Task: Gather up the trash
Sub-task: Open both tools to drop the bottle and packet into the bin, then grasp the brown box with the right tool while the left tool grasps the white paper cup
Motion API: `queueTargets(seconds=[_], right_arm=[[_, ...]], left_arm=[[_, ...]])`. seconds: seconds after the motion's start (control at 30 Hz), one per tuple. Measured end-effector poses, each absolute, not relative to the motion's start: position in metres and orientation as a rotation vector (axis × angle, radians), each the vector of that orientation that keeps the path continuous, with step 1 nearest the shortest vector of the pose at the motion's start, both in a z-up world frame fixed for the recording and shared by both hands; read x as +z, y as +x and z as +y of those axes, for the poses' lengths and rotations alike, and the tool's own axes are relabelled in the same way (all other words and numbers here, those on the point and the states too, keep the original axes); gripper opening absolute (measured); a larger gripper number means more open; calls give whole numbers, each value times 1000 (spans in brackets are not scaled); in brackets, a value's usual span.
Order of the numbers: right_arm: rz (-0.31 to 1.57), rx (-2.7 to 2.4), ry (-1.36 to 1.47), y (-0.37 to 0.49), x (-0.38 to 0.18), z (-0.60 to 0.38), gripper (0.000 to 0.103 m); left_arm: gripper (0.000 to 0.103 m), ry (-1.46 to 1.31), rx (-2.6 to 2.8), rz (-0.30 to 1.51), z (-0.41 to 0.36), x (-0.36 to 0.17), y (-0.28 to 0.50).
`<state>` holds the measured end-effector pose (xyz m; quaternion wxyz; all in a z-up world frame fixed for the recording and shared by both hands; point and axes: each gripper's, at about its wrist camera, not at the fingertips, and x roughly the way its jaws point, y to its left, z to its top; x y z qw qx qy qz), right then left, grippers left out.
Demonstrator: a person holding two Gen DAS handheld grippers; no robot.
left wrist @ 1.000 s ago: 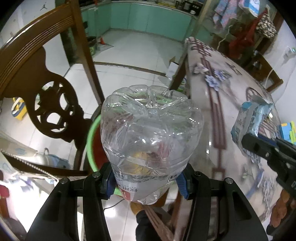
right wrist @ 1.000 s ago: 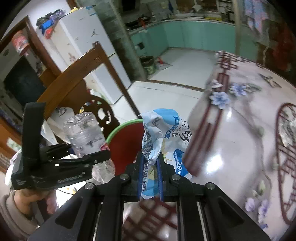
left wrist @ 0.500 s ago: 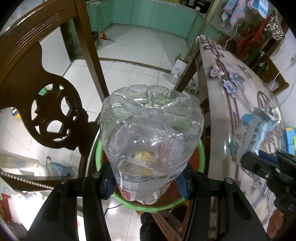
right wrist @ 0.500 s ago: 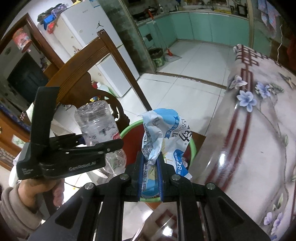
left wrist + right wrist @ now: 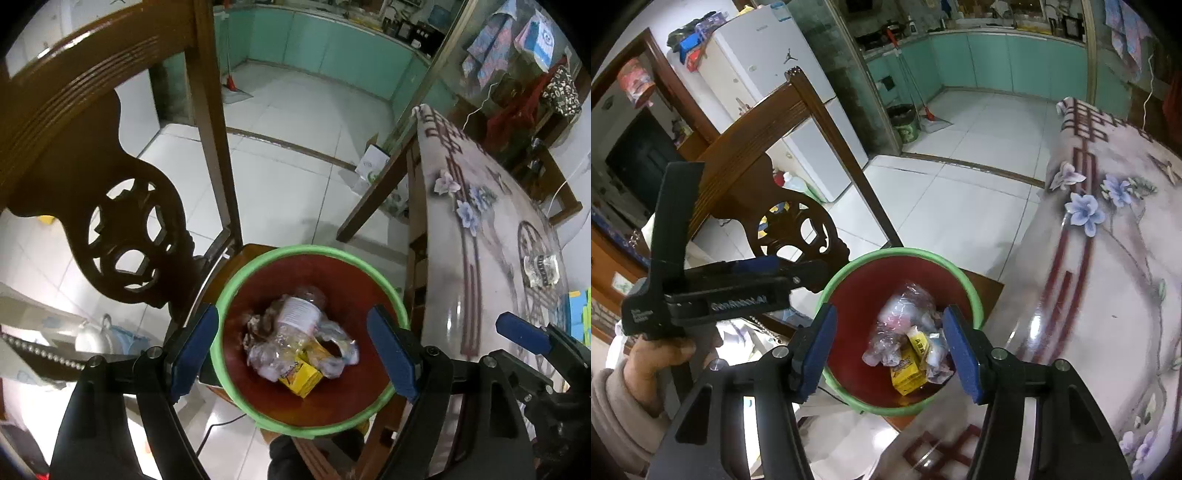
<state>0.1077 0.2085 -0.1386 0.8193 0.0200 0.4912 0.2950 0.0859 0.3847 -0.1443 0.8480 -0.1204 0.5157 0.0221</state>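
A red bin with a green rim stands on a chair seat beside the table. Inside lie a clear plastic bottle, crumpled wrappers and a yellow carton. My left gripper is open and empty right above the bin. My right gripper is open and empty above the bin too. The right gripper's finger shows at the right of the left wrist view. The left gripper shows from the side in the right wrist view.
A carved wooden chair back rises left of the bin. The flowered glossy table runs along the right. A crumpled clear wrapper lies on it. White tiled floor and teal cabinets lie beyond.
Both grippers opened above the bin. The bottle dropped from the left gripper and the blue and white wrapper from the right one into the bin.
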Motion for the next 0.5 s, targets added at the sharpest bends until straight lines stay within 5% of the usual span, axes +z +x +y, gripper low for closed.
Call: queueTargets(seconds=[0.27,0.5], right_arm=[[974,510,-29,94,-114,129,58],[926,240,-77,114,-88,-37,59]], left_arm=[[83,-202,-88,1053,309,-120,79],[83,-160,-222,1045,219,-104,73]])
